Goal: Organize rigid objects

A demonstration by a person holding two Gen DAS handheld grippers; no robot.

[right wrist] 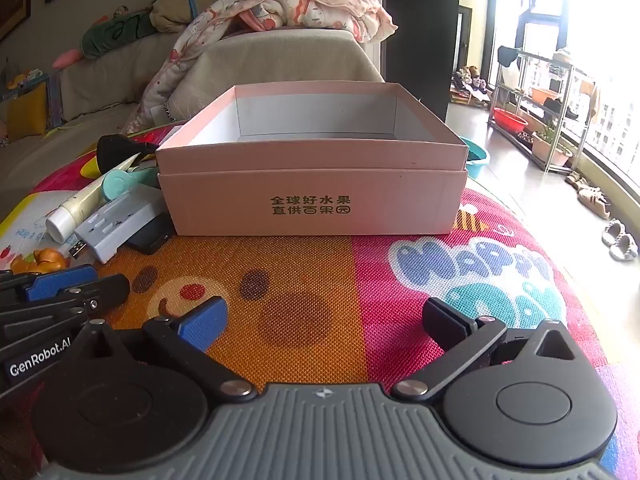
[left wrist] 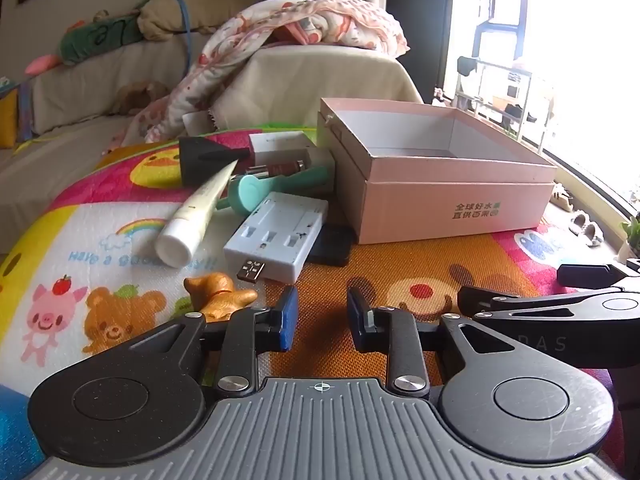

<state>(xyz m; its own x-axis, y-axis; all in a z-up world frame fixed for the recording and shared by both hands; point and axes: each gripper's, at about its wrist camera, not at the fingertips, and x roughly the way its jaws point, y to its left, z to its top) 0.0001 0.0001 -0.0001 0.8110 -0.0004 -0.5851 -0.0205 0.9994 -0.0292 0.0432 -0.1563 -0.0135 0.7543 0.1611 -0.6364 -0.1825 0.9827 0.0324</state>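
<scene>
Left wrist view first: my left claw (left wrist: 322, 312) hangs low over the play mat (left wrist: 400, 264), its blue-padded fingers (left wrist: 289, 316) narrowly apart with nothing between them, only orange mat showing in the gap. Just beside the left finger lies a small brown wooden figurine (left wrist: 218, 294). Beyond it sits a white charger block (left wrist: 278, 236) with a USB plug sticking out toward me, resting partly on a flat black object (left wrist: 332, 246). To the left of the charger a white tube (left wrist: 192, 218) lies on its side, cap toward me, and behind them I see a teal handled thing (left wrist: 248, 196), a dark reddish cylinder (left wrist: 276, 169), a small white box (left wrist: 280, 146) and a black wedge-shaped piece (left wrist: 204, 158), all heaped close together. The pink cardboard box (left wrist: 456, 200) stands open just right of this pile, and I see nothing inside it.

From the right wrist view, my right claw (right wrist: 324, 320) is spread wide and empty, pointed at the front wall of the pink box, which is near but apart from the fingertips. The left claw's body shows at the left edge there. A sofa (right wrist: 120, 68) with a patterned blanket (right wrist: 280, 8) lies behind the mat.
</scene>
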